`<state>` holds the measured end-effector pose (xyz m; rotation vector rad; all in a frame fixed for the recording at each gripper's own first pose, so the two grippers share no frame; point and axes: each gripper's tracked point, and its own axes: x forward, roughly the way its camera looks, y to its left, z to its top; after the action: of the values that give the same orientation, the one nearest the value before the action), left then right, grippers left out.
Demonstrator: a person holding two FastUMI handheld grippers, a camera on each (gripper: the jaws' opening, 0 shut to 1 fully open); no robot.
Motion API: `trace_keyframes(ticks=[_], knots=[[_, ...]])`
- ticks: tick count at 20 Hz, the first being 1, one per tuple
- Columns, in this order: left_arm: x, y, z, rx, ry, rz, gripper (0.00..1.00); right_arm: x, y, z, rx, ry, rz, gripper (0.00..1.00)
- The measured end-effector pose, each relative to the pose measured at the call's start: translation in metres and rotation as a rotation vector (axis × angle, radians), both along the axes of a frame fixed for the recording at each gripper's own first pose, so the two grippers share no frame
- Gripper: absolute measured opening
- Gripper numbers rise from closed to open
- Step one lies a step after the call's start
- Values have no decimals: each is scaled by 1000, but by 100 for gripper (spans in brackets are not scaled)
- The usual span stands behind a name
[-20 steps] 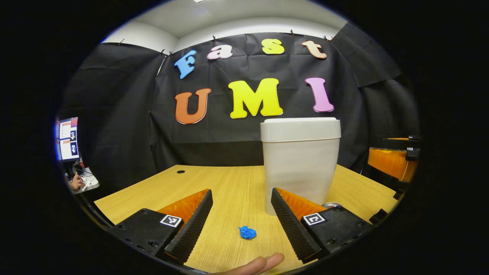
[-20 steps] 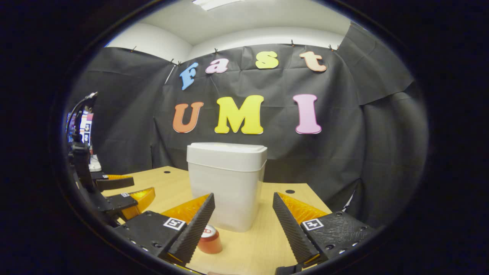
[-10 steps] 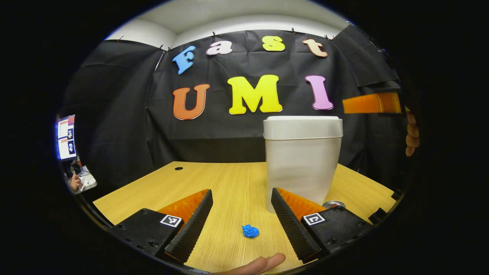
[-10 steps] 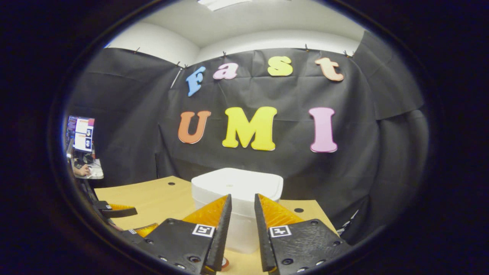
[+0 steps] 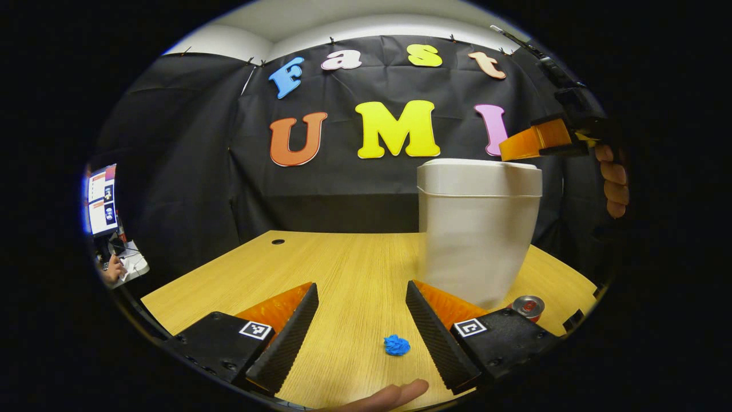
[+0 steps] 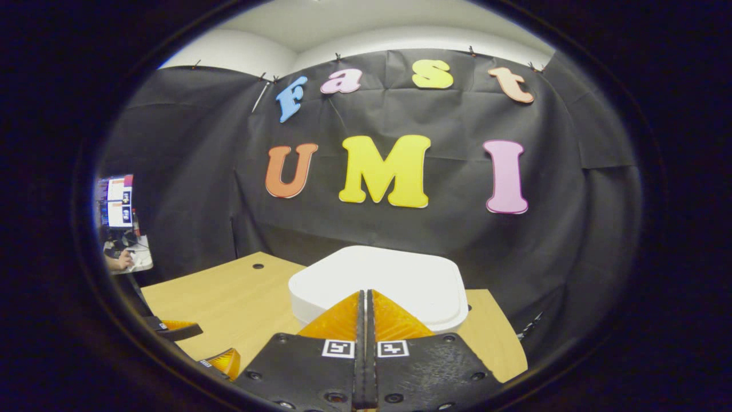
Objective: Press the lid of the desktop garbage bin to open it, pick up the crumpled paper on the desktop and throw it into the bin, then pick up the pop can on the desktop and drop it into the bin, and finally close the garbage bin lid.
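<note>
The white garbage bin (image 5: 477, 229) stands on the wooden desk with its lid (image 6: 377, 277) down. In the right gripper view my right gripper (image 6: 364, 297) is shut with nothing in it, its tips just above the near edge of the lid. From the left gripper view the right gripper (image 5: 514, 147) hangs over the bin's right top corner, a hand behind it. My left gripper (image 5: 361, 297) is open, low over the desk. The blue crumpled paper (image 5: 396, 345) lies between its fingers. The pop can (image 5: 529, 306) lies beside the bin's base at the right.
The wooden desk (image 5: 343, 269) has a small cable hole (image 5: 278, 241) at its far left. A fingertip (image 5: 389, 395) shows at the bottom edge of the left gripper view. A screen (image 5: 102, 200) and a person's hand (image 5: 111, 272) are beyond the desk at the left.
My right gripper rose from desk level to above the bin and went from open to shut. My left gripper shifted slightly left, so the bin and the paper drifted right in its view.
</note>
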<state>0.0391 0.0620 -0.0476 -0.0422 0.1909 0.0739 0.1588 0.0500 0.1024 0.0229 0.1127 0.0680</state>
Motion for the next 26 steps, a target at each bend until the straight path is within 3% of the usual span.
trace_keyframes(ticks=[2,9,13,17,26], knots=[[3,4,-5,-5,15,7,99,10,-7,-5,10,22,-43,0],[3,8,-7,-14,37,11,99,5,-7,-14,23,47,-67,1],[4,6,0,11,6,2,99,-32,-20,-10,-22,-50,-147,0],[3,7,-7,3,29,-4,99,-73,-9,-15,80,-89,-99,0],[5,-2,-15,5,52,-29,99,-129,-8,-43,33,-119,-69,0]])
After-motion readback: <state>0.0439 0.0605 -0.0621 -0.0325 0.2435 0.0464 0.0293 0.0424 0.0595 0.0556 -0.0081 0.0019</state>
